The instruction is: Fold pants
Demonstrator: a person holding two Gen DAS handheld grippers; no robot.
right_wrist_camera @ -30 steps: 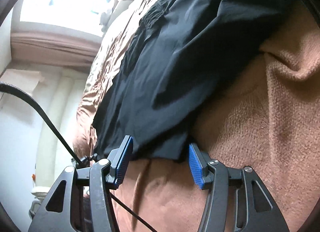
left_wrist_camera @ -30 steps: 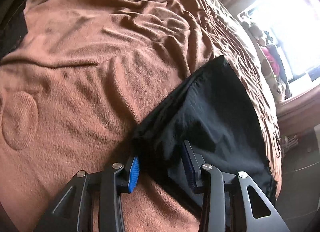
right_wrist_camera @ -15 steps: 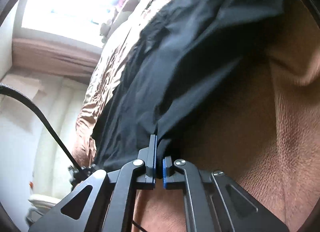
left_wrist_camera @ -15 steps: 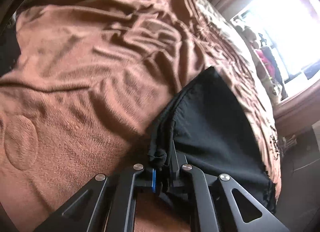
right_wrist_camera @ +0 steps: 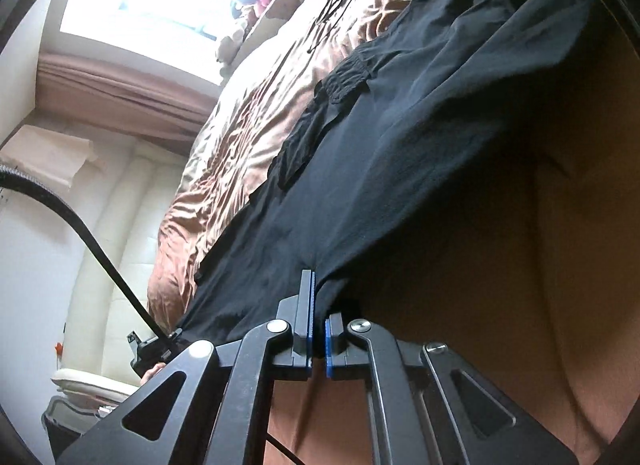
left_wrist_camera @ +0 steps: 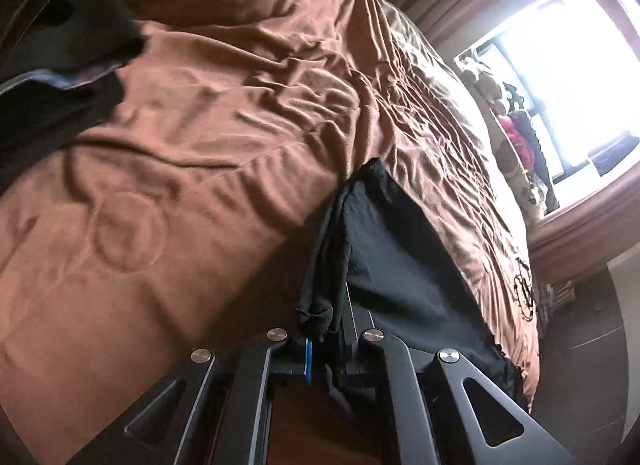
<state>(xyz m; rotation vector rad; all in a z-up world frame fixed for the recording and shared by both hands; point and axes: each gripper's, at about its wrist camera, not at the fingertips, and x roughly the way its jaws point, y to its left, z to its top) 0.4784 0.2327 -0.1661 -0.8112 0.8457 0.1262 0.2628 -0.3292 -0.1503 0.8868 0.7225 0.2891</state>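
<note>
In the left wrist view, the left gripper (left_wrist_camera: 320,349) is clamped on a bunched corner of the black pants (left_wrist_camera: 404,265), which lie along the right-hand edge of the brown bedspread (left_wrist_camera: 200,169); the pinched hem is lifted off the cover while the rest rests on it. One pair of pants is being handled, and a separate heap of dark clothes (left_wrist_camera: 60,77) sits at the bed's far left corner. In the right wrist view, the right gripper (right_wrist_camera: 318,329) is closed on the pants' (right_wrist_camera: 400,153) near edge, the cloth raised and shadowing the bedspread (right_wrist_camera: 256,113) beneath. Two grippers, one garment held. Judging by this, the fold has only begun: both corners are gripped, but no layer is laid over yet.
</note>
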